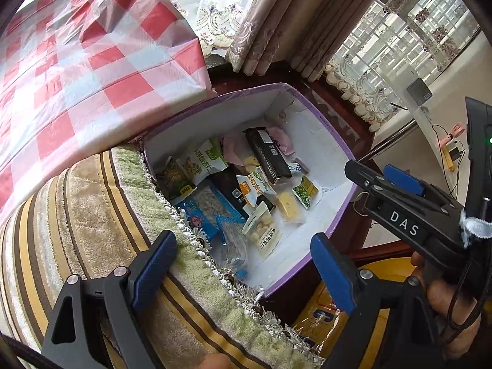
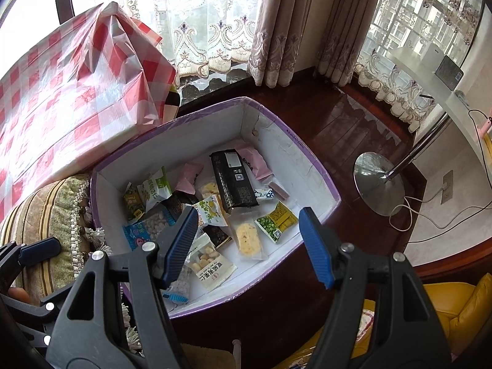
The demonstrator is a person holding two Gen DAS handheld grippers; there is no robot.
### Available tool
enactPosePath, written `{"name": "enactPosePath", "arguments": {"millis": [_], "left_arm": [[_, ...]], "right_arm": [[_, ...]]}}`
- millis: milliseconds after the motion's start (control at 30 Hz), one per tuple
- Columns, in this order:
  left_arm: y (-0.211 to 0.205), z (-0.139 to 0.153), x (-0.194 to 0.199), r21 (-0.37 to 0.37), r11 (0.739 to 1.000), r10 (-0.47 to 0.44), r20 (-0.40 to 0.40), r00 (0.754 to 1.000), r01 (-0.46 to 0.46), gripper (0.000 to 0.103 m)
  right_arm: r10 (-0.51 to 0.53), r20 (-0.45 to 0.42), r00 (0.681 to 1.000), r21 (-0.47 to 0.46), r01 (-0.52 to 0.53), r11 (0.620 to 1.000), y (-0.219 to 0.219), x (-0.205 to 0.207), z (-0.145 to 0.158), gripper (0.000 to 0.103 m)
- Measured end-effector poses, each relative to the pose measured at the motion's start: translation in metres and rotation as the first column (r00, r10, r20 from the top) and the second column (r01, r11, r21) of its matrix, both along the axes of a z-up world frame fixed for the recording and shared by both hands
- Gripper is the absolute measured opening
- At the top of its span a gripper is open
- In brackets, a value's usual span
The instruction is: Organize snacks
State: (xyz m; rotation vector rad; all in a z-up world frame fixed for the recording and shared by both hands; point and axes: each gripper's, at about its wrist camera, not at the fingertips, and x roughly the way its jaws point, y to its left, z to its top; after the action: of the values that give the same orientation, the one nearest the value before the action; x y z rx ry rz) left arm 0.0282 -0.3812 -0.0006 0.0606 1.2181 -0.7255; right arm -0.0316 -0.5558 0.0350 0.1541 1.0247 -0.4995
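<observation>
While both claws hang over the scene pointing steeply down, let's sweep across from the left. First comes the checked tablecloth (image 2: 61, 92), red and white plastic, draped over a table edge that overhangs the far left corner of the box. Below it sits a striped cushion (image 1: 92, 209) with a tasselled fringe, pressed right against the box's left wall.

Now the left gripper (image 1: 243, 264): jaws spread wide, nothing between the blue pads, hovering above the cushion's fringe and the near end of the box. My read is it's standing that wide to be ready for a packet.

Centre stage, the purple-rimmed box (image 2: 307, 166) on the dark wooden floor, and that's where the snacks are, already inside in a loose heap. A long black packet (image 2: 233, 178) lies on top toward the far end, pink wrappers (image 2: 255, 160) behind it, a blue nut bag (image 2: 147, 227) at the left wall, a white packet of round bites (image 2: 209, 264) nearest us, and a green pea packet (image 2: 276, 221) lying flat to the right.

Over that, the right gripper (image 2: 249, 246), also empty, jaws moderately apart, framing the near packets from above.

Far right, a chrome lamp base (image 2: 378, 181) with trailing cables, well clear of the box.
</observation>
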Motion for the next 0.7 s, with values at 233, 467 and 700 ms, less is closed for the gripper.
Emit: {"name": "enactPosePath", "arguments": {"millis": [233,467,700], "left_arm": [[-0.0020,-0.0016,0.0000,0.007,1.000,-0.004,0.003,1.000,0.004,0.090],[-0.0019,-0.0021,0.0002,0.008,1.000,-0.005,0.003,1.000,0.004,0.090],[-0.0020,-0.0024,0.0003,0.008,1.000,-0.005,0.004,1.000,0.005,0.090]], "right_arm": [[0.001,-0.001,1.000,0.000,-0.001,1.000,-0.0002,0.0002,0.0000,0.071],[0.002,-0.001,1.000,0.000,-0.002,1.000,-0.0002,-0.0009,-0.0002,0.071],[0.006,-0.002,1.000,0.001,-0.006,1.000,-0.0015,-0.0005,-0.0002,0.071]]}}
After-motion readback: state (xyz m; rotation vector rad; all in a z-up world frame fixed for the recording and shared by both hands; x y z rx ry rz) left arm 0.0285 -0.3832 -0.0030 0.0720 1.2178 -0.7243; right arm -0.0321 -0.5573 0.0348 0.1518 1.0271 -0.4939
